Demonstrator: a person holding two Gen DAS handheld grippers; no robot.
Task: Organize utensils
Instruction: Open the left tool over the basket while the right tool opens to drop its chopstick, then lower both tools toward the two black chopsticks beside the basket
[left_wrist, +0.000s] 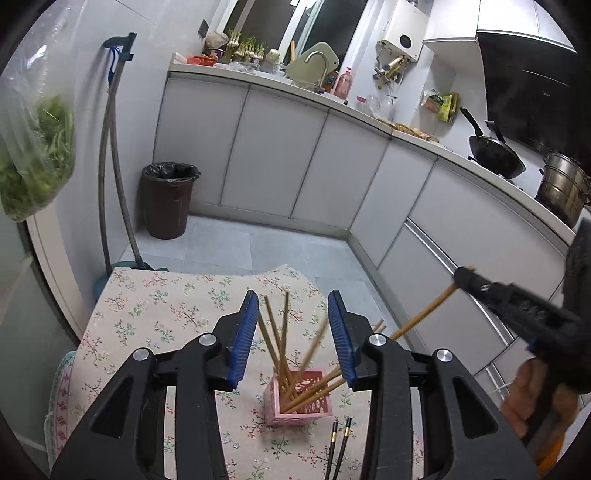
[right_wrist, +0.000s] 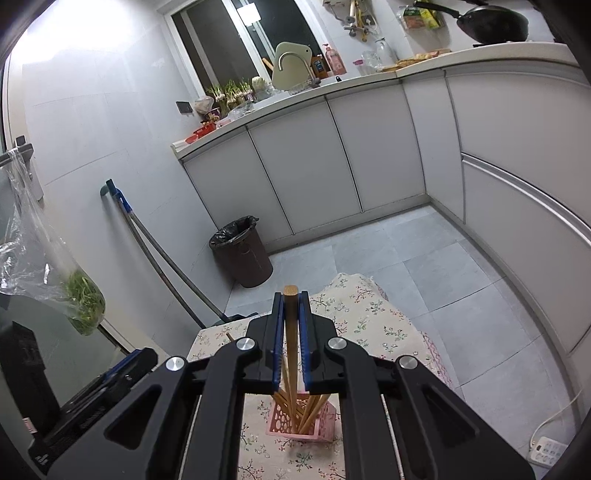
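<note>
Near table edge (left_wrist: 110, 295), pink holder (left_wrist: 314, 415).

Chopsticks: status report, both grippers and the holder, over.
Left gripper open, empty, above pink holder. Right gripper shut on one wooden chopstick. Two dark chopsticks lie on the tablecloth. Nothing blocking.

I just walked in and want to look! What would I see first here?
Probably the pink plastic basket full of wooden chopsticks standing on the flowery tablecloth. The right gripper pinches one light wooden chopstick just above it, and two black chopsticks lie beside the basket.
</note>
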